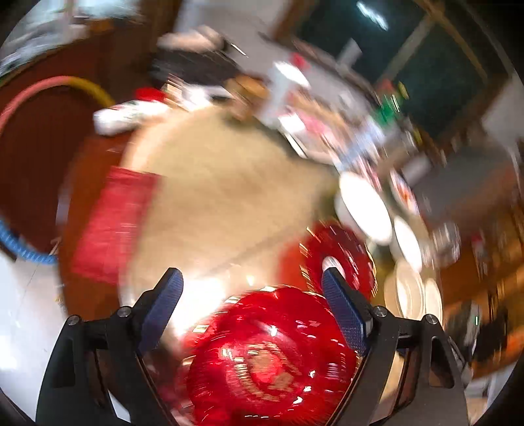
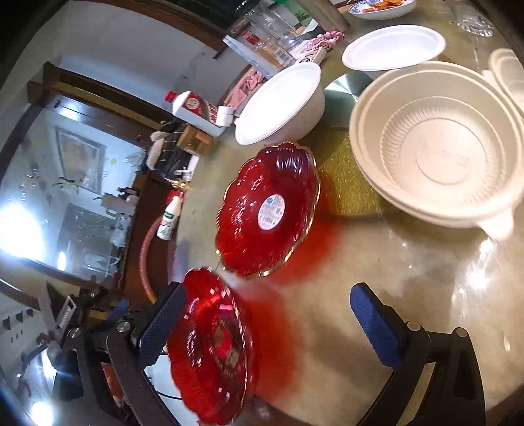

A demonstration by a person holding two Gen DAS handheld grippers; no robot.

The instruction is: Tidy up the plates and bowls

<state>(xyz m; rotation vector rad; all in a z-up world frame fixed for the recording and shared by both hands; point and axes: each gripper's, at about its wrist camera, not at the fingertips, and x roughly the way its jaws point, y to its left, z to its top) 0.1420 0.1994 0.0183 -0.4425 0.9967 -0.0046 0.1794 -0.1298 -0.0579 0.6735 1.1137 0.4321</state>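
Two red glass scalloped plates lie on the round glass-topped table. In the blurred left wrist view one red plate (image 1: 268, 357) sits low between the fingers of my left gripper (image 1: 250, 281), which is open; the second red plate (image 1: 340, 259) is beyond its right finger. In the right wrist view the near red plate (image 2: 209, 350) is beside the left finger of my open, empty right gripper (image 2: 267, 301). The labelled red plate (image 2: 268, 209) lies ahead. A stack of white bowls (image 2: 439, 154) is at the right.
A tilted white bowl (image 2: 281, 105) and a white plate (image 2: 393, 47) stand farther back, with a dish of food (image 2: 380, 6), glass jars and boxes. A white bottle (image 2: 168, 218) lies near the table's left edge. White plates (image 1: 409, 295) show at the right.
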